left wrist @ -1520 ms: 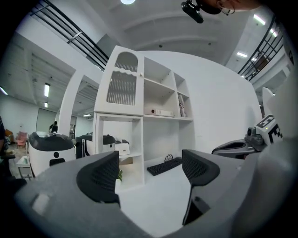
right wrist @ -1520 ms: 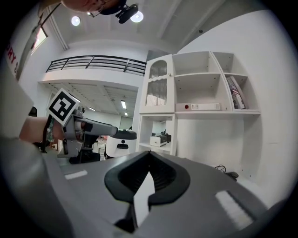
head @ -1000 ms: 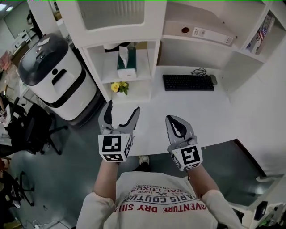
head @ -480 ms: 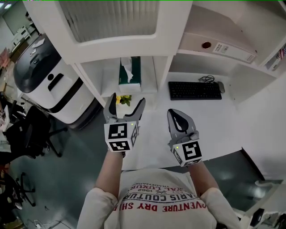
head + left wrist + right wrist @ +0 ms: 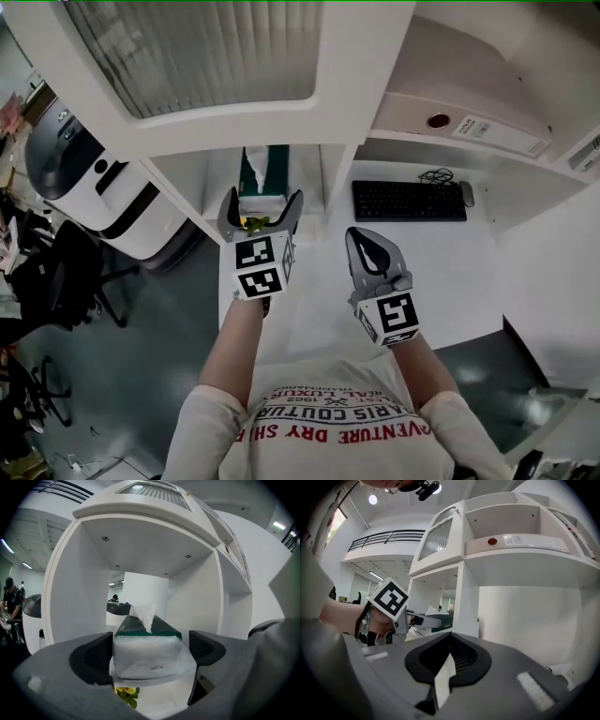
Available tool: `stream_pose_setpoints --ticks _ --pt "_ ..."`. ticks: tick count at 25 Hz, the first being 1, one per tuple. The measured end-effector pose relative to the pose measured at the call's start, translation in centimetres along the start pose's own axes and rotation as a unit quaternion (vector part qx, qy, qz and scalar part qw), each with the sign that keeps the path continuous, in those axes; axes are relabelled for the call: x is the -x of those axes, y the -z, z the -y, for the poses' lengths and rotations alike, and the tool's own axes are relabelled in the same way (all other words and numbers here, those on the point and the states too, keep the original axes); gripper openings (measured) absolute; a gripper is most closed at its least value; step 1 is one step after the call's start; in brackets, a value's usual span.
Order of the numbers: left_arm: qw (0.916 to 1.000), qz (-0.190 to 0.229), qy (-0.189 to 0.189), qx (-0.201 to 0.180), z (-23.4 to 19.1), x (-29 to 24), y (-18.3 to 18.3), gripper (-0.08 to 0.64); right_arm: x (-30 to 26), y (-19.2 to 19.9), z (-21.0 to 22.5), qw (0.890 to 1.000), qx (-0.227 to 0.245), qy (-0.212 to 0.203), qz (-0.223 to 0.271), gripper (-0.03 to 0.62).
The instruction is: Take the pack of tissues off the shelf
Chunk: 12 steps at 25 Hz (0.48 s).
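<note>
Quick status from my end. The left claw is the one doing the job, and its jaws are opening wide with nothing pinched in them. The pack of tissues sits dead ahead of it on the shelf, just past the fingertips. In the left gripper view the pack fills the gap between the two pads, but neither pad looks to be pressing on it.

From above, the pack's long side seems to run straight away from the claw into the cubby, so the narrow end faces me. That means the jaws straddle the short width, which is what I want. My guess is it just needs a push forward and then a squeeze.

The right claw is off to the right of the left one, further from the pack, with its jaws pressed together on nothing. It's well clear, so the left one gets the grab.

Head count:
- one pack of tissues, with one sheet poking out the top
- two claws
- one bunch of yellow flowers just below the left claw, under the shelf
- one keyboard ahead of the right claw
</note>
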<state>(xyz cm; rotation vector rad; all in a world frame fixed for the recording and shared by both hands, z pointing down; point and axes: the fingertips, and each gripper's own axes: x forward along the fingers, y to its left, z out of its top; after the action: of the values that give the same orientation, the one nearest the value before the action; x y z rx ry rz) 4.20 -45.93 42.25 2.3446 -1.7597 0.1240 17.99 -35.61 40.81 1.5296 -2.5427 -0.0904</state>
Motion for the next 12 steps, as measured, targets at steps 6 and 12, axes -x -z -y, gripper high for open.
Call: stream_pose_setpoints --ticks 6,12 --pt "0.9987 -0.028 -0.042 0.004 -0.9 -2.6 0.7 0.508 -1.0 0.0 1.7 1.000 0.003 -0.026 -0.009 0.002" --pt "0.9965 -0.034 -0.074 -0.021 -1.6 -3.1 1.1 0.481 -1.2 0.6 3.2 0.999 -0.007 -0.037 -0.015 0.002"
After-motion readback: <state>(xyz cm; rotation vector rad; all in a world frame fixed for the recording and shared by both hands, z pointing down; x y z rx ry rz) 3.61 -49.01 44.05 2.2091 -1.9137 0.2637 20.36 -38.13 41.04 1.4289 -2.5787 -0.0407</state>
